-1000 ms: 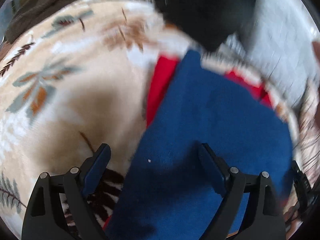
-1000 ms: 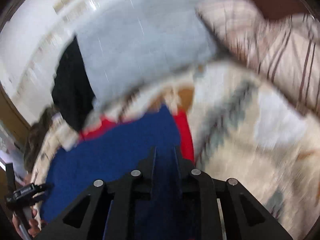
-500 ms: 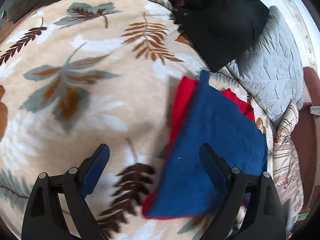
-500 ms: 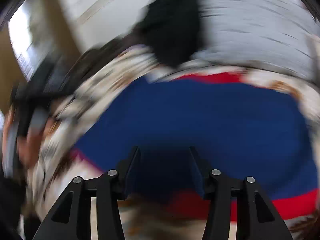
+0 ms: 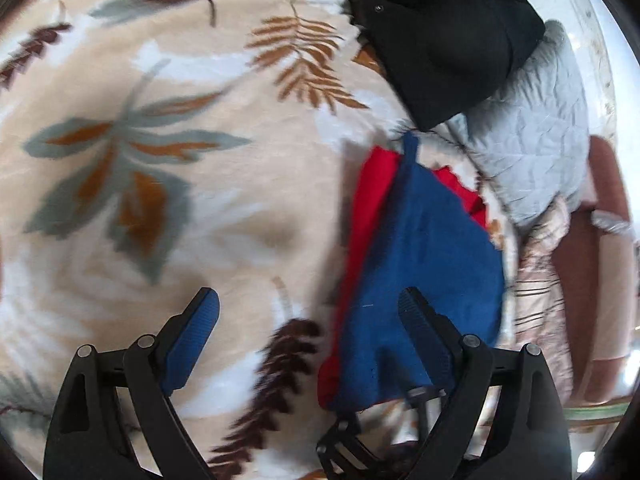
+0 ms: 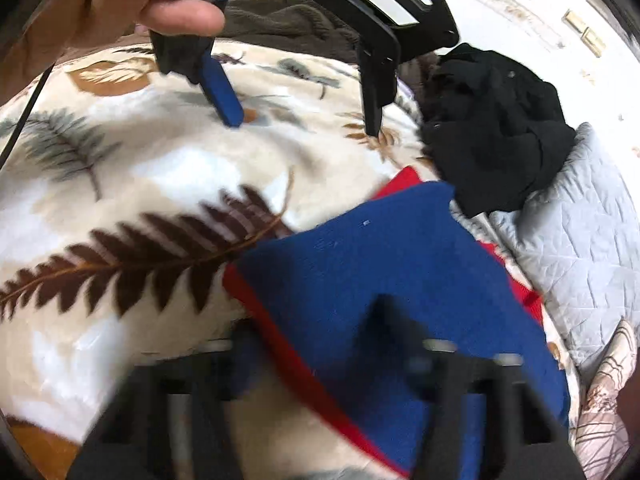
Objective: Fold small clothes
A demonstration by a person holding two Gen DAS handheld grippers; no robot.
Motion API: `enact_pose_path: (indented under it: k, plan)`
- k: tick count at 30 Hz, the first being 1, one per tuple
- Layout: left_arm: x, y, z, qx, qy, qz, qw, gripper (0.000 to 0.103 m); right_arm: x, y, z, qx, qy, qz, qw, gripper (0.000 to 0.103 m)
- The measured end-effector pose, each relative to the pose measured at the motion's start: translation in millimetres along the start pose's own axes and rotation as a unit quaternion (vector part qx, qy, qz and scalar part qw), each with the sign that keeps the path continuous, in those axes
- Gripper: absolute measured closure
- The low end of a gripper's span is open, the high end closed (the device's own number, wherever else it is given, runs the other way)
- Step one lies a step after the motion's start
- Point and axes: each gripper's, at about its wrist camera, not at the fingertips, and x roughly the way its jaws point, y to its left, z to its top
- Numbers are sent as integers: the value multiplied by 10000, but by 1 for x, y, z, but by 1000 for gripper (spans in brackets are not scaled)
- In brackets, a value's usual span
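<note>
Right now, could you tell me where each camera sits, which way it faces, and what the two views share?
Left wrist: on the left gripper, jaws wide, angled down at the leaf blanket.
Right wrist: on the blurred right gripper, its jaws just closing over the blue cloth; the left gripper and a hand show opposite.
Shared: blue cloth, red cloth, black garment, grey quilt.

Place: we read this as a home, most likely a bedroom.
Bed cover: we see a plush cream blanket point(image 5: 200, 208) printed with fern and leaf motifs, spread over a soft, rounded surface.
Bedding: we note a grey quilted pillow point(image 5: 536, 152) lying beside it.
Clothing: we find a crumpled black garment point(image 6: 496, 132) on the blanket.
Backdrop: we see a pale wall point(image 6: 532, 12) behind.
</note>
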Motion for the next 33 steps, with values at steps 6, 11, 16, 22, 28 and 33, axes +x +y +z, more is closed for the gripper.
enact_pose_path:
  k: [6, 11, 16, 22, 28, 33]
  plan:
    - [40, -24, 26, -144, 522, -704, 9960, 11, -27, -6, -11, -190, -756, -627, 9950, 90]
    - [80, -50, 40, 2, 820, -481, 9955, 11, -35, -14, -13, -114, -931, -572, 9939, 90]
    - [86, -76, 38, 450, 767, -318, 9955, 78, -34, -18, -15, 22, -1017, -431, 9939, 90]
    - [69, -94, 30, 618, 398, -110, 9972, 87, -46, -32, -23, 376, -1183, -393, 9915, 90]
    - [49, -135, 13, 881, 99, -162, 9959, 87, -68, -52, -33, 865, -1402, -428, 9854, 90]
    - [41, -172, 0, 1132, -17, -117, 9935, 87, -87, -80, -48, 1476, -1508, -395, 9767, 90]
